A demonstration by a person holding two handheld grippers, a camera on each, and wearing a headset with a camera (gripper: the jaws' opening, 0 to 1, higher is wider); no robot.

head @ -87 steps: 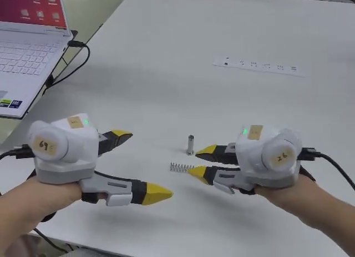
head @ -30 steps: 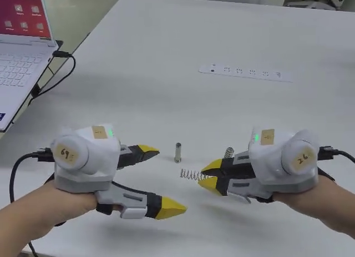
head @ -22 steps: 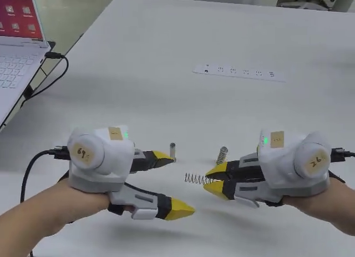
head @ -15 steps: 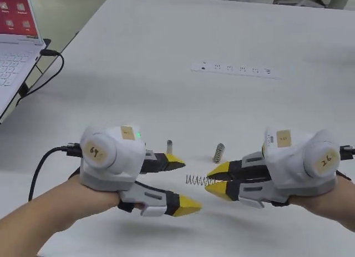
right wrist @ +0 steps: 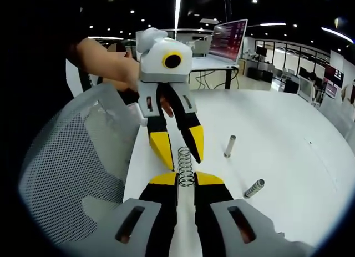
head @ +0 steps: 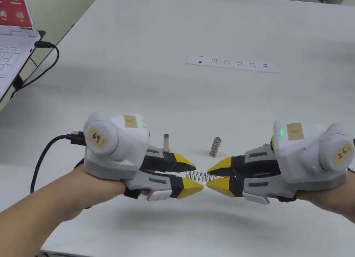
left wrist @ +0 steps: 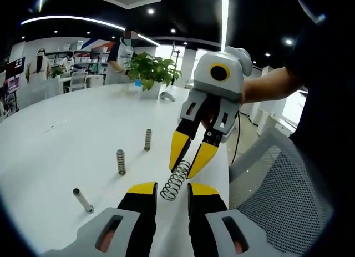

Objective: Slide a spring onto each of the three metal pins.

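Level, tip to tip at lower centre: clamping the spring (right wrist: 185,158) in the right gripper (head: 208,175), bracketing its other end with the slightly parted left gripper (head: 197,176).

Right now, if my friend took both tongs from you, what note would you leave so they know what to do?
The right tongs are shut on one end of the loose spring, which is held above the table.
The left tongs are open and straddle the spring's other end; they do not look clamped yet.
Pins: the near sprung pin and the far sprung pin each already wear a spring. The bare pin stands upright near the left tongs.
Done: two of three.
Left to do: carry the held spring to the bare pin and slide it on.
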